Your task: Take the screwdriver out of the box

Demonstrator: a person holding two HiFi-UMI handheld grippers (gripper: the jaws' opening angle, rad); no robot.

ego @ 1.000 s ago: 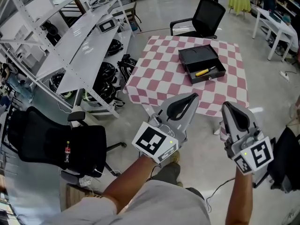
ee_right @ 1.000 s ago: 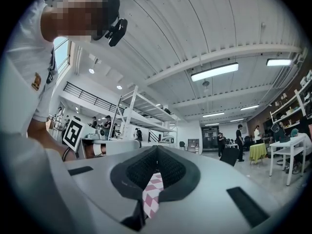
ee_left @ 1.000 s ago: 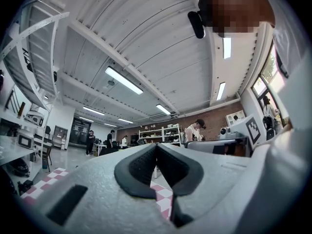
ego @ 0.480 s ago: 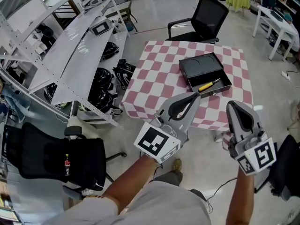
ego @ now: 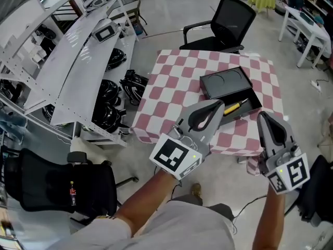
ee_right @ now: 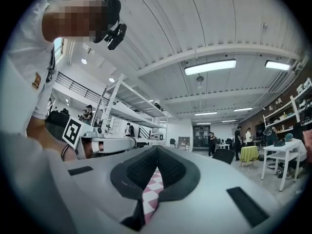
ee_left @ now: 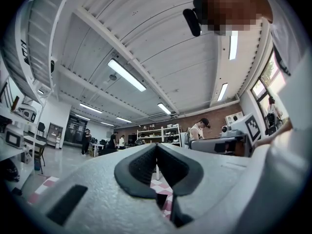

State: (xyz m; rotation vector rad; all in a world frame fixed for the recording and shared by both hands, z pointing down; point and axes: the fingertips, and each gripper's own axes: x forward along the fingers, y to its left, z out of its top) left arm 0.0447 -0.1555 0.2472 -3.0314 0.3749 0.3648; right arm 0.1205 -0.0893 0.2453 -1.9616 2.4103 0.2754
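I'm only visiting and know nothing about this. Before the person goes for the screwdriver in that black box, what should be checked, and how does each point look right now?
1. Box open: ok. The black box on the checkered table shows its inside.
2. Screwdriver in sight: ok. The screwdriver, with its yellow handle, lies in the open part.
3. Jaws ready to grab: not ok. The left gripper and right gripper are both shut and empty.
4. Gripper near enough: cannot tell. The head view gives no depth.
5. Chair out of the way: ok. The black chair stands behind the table.
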